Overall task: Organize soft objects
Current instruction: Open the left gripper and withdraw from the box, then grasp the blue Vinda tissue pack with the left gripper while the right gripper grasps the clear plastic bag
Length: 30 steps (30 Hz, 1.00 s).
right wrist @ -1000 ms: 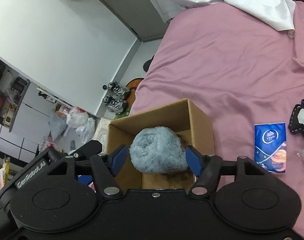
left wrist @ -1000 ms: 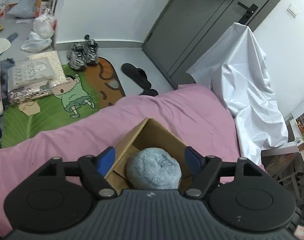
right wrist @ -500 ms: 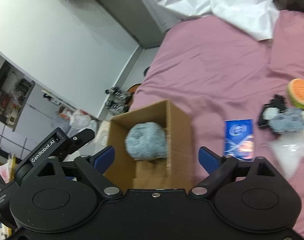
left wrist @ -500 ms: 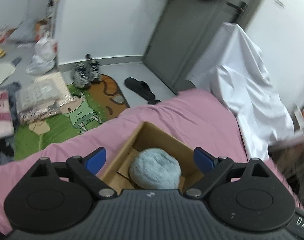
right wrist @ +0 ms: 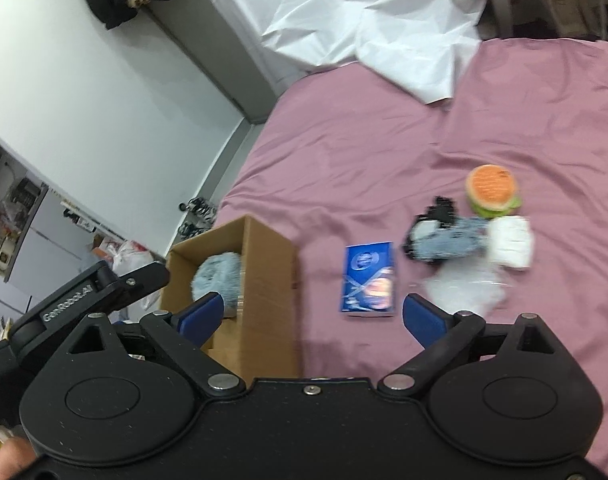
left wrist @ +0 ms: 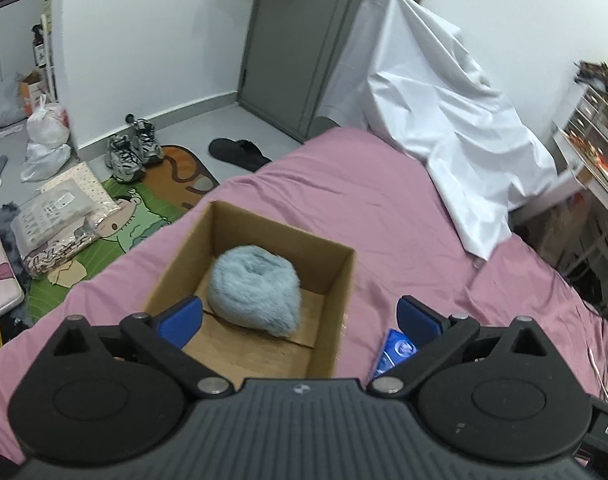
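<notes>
A fluffy light-blue ball [left wrist: 253,292] lies inside an open cardboard box [left wrist: 271,234] on the pink bed. My left gripper [left wrist: 299,316] hovers over the box's near side, jaws opening wide, its pads clear of the ball. In the right wrist view the box [right wrist: 267,280] and ball [right wrist: 217,276] sit lower left. My right gripper [right wrist: 312,315] is above the bed just right of the box, jaws opening, nothing gripped. Beyond it lie a blue packet [right wrist: 368,278], a burger plush [right wrist: 492,190], a black-and-blue soft item [right wrist: 444,236], a white bundle [right wrist: 510,242] and a clear bag [right wrist: 464,288].
A white sheet [left wrist: 436,120] drapes over something at the bed's far side. The bed edge drops to a floor with sneakers [left wrist: 133,150], a cartoon mat [left wrist: 143,208] and bagged items [left wrist: 51,216]. The left gripper's body [right wrist: 103,292] shows beside the box in the right wrist view.
Both grippers have spread their jaws off the fluffy ball, which now rests in the box, and drawn back. The right one swung right, bringing the packet and plush items into view.
</notes>
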Each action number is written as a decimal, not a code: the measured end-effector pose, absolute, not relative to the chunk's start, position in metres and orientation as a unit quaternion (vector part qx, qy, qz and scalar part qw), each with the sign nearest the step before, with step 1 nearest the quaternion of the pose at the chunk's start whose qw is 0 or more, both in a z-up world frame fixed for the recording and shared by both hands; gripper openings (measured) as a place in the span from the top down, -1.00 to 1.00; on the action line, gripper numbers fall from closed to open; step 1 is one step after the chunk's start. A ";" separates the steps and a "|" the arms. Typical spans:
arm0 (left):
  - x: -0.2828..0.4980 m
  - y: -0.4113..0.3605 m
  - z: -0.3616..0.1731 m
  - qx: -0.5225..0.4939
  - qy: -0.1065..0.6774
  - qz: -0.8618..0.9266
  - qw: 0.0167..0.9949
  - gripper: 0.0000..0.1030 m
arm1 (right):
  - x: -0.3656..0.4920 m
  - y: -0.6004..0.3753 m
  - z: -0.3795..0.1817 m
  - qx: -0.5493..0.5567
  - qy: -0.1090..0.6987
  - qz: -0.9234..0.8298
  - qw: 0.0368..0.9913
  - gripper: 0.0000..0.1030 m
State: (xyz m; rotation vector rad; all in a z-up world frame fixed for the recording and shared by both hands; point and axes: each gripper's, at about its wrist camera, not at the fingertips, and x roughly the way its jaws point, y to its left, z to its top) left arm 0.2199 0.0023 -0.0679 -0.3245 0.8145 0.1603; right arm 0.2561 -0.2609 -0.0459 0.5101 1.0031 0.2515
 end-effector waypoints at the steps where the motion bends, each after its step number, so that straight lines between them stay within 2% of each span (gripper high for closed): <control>1: 0.220 -0.001 -0.068 -0.156 0.397 0.074 0.902 -0.99 | 0.254 -0.267 -0.046 0.244 0.474 0.116 0.838 -0.88; 12: 0.221 -0.040 -0.067 -0.121 0.417 0.051 0.899 -0.99 | 0.243 -0.317 -0.055 0.282 0.465 0.073 0.836 -0.91; 30: 0.249 -0.096 -0.102 -0.074 0.471 0.001 0.879 -0.99 | 0.239 -0.357 -0.103 0.340 0.469 -0.003 0.815 -0.91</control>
